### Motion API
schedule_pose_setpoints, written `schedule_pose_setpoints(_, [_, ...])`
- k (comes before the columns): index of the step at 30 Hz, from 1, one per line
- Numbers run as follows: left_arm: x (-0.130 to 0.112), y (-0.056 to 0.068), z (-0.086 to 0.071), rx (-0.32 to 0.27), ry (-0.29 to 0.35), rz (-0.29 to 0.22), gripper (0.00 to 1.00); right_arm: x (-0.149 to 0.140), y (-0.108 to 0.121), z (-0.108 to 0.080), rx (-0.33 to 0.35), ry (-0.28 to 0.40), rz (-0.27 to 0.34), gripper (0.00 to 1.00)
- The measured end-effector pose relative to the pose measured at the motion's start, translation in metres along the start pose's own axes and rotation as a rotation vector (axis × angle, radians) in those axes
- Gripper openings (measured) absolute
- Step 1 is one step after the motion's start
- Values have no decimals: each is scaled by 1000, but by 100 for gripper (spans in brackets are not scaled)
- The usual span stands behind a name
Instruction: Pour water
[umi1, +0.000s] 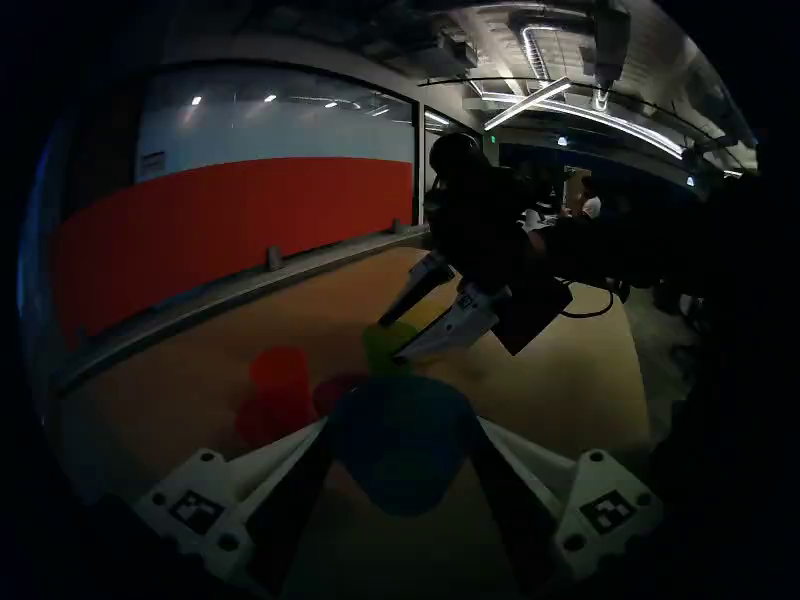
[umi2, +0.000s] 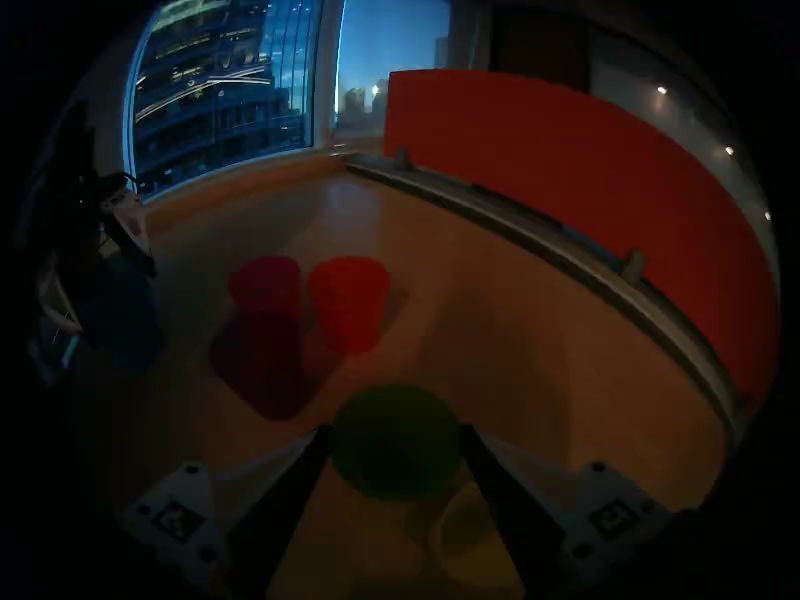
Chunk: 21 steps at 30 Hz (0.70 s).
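Plastic, likely light and crushable: left gripper (umi1: 400, 425) clasps blue cup (umi1: 400, 468), right gripper (umi2: 395, 432) clasps green cup (umi2: 397, 458); best squeezed gently mid-wall, not rim.

Orange-tan wooden surface (umi2: 560, 380), dimly lit. Along its far edge, a grey rail (umi2: 560, 250) with small upright posts. Behind the rail, a red wall panel (umi2: 600, 170), topped by a pale glass band (umi1: 270, 120) dotted with spot reflections. At one end, tall windows (umi2: 230, 90) facing high-rise fronts and dusk-blue sky. Overhead, exposed ducts (umi1: 540, 50) and lit strip lights (umi1: 530, 103).
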<state>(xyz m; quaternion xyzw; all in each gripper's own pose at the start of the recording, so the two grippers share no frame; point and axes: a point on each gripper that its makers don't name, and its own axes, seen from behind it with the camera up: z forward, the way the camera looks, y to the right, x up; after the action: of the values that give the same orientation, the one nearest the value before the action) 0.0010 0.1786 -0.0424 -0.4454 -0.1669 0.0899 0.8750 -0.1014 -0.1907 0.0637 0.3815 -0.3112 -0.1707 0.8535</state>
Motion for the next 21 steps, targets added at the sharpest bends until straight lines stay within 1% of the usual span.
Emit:
schedule_pose_setpoints(9, [-3,0,1,-2,-3,-3,88,-6,1,6,-1,-15,-8,96])
schedule_pose_setpoints(15, [-3,1,0,-1,-2,-3,88,-5,0,7,-4,-11,-16,96])
schedule_pose_setpoints(18, [-2,0,0,1,-1,-3,87,-3,-2,6,0,-2,-13,96])
schedule_pose_setpoints(21, [-2,0,-1,2,0,-3,88,6,-3,2,5,24,4,96])
